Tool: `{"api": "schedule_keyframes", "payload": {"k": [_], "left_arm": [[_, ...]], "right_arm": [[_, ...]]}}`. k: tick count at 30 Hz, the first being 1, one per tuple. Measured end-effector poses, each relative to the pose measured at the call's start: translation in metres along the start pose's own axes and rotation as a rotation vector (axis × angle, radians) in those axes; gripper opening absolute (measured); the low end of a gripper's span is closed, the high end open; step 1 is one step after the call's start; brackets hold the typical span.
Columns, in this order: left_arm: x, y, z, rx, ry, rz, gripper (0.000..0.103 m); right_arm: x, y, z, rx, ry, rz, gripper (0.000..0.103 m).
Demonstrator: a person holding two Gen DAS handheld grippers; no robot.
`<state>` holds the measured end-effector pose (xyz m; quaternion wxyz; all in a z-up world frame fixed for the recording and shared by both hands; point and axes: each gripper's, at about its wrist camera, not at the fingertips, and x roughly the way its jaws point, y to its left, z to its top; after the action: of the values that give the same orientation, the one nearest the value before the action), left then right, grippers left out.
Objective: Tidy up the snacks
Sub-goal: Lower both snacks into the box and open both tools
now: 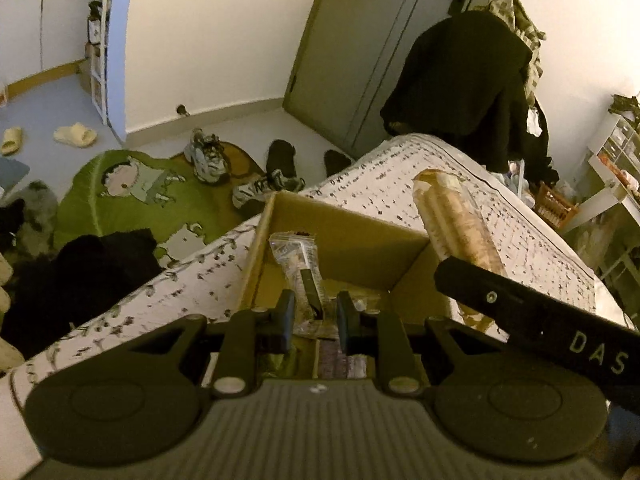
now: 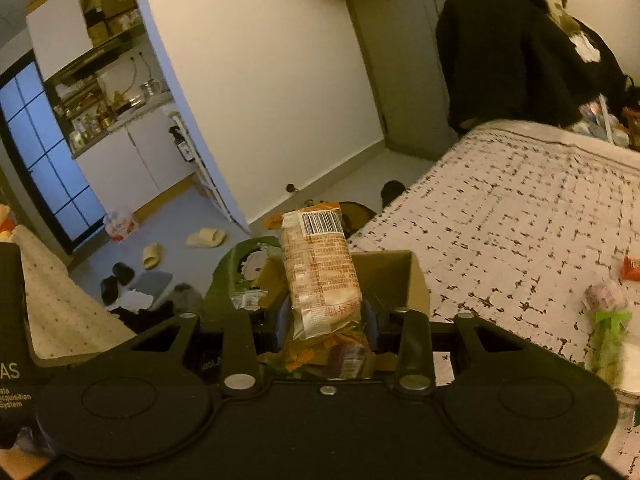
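Observation:
An open cardboard box (image 1: 352, 240) stands on the bed with the patterned cover (image 1: 500, 216). My left gripper (image 1: 314, 314) is over the box, shut on a clear snack packet (image 1: 298, 260) that stands up from its fingers. My right gripper (image 2: 326, 320) is shut on a long wrapped cracker pack (image 2: 320, 272) with a barcode, held upright above the box (image 2: 400, 276). The same pack (image 1: 460, 220) and the right gripper's black body show at the right in the left wrist view. More wrapped snacks lie inside the box below both grippers.
Loose snacks lie on the bed at the right: a red packet (image 2: 631, 268) and a pink and green wrapped one (image 2: 606, 308). Shoes (image 1: 208, 156), slippers (image 1: 74, 135) and a green rug (image 1: 132, 196) are on the floor beyond the bed. Dark clothes (image 1: 460, 76) hang by the door.

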<state>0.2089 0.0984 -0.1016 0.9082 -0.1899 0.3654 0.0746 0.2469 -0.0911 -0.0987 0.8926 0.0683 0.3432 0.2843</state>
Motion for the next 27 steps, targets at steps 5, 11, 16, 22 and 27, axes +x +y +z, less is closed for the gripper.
{"api": "schedule_keyframes", "payload": {"k": [5, 11, 16, 22, 27], "left_arm": [[0.014, -0.003, 0.0, 0.007, 0.008, 0.014, 0.021], [0.008, 0.002, 0.007, -0.003, -0.02, 0.027, 0.026], [-0.003, 0.011, 0.01, -0.033, -0.045, 0.063, 0.035], [-0.011, 0.018, 0.009, -0.051, -0.04, 0.092, 0.044], [-0.022, 0.018, 0.006, -0.053, -0.024, 0.102, 0.055]], "right_arm": [[0.01, -0.008, -0.004, 0.02, 0.024, -0.002, 0.036], [0.023, -0.009, -0.006, 0.042, 0.047, 0.007, 0.036], [0.026, -0.006, -0.006, 0.047, 0.057, 0.013, 0.037], [0.017, -0.007, -0.007, 0.058, 0.042, 0.002, 0.056], [0.005, -0.008, -0.008, 0.05, 0.032, -0.019, 0.06]]}}
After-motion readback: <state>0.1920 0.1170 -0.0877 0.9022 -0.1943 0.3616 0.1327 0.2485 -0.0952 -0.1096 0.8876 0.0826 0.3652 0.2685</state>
